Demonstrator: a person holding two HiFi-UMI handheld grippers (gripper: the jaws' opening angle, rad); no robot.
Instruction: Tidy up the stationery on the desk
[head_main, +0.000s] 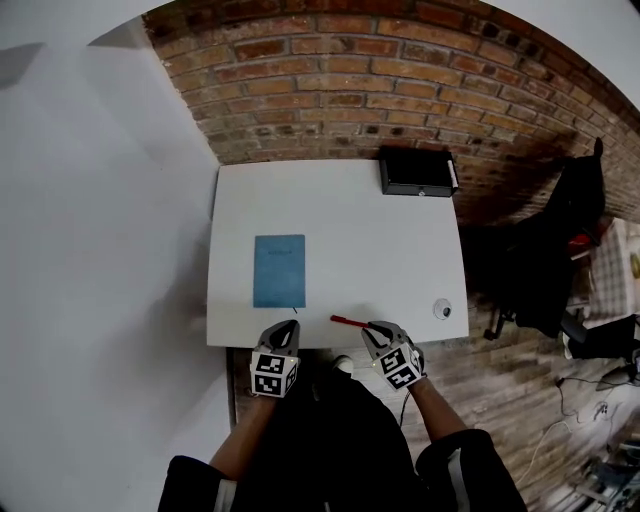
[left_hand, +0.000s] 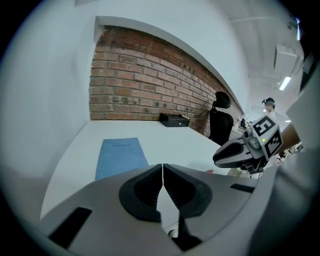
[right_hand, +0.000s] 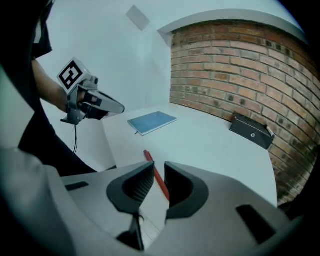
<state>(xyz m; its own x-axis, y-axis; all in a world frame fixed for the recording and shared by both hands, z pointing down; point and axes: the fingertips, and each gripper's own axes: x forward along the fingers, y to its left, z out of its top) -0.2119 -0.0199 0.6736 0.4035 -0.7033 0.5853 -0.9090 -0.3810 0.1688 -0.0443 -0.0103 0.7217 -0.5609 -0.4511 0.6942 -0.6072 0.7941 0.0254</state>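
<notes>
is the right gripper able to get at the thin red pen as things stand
Probably yes: the right gripper is open at the thin red pen, which lines up with its gap; nothing on the white desk lies between.

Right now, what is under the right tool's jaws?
A red pen lies on the white desk beneath the right tool; its near end is hidden by the jaws.

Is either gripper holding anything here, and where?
Nothing held: left gripper is shut, empty; right gripper is open around the red pen at its near end, unclamped.
</notes>
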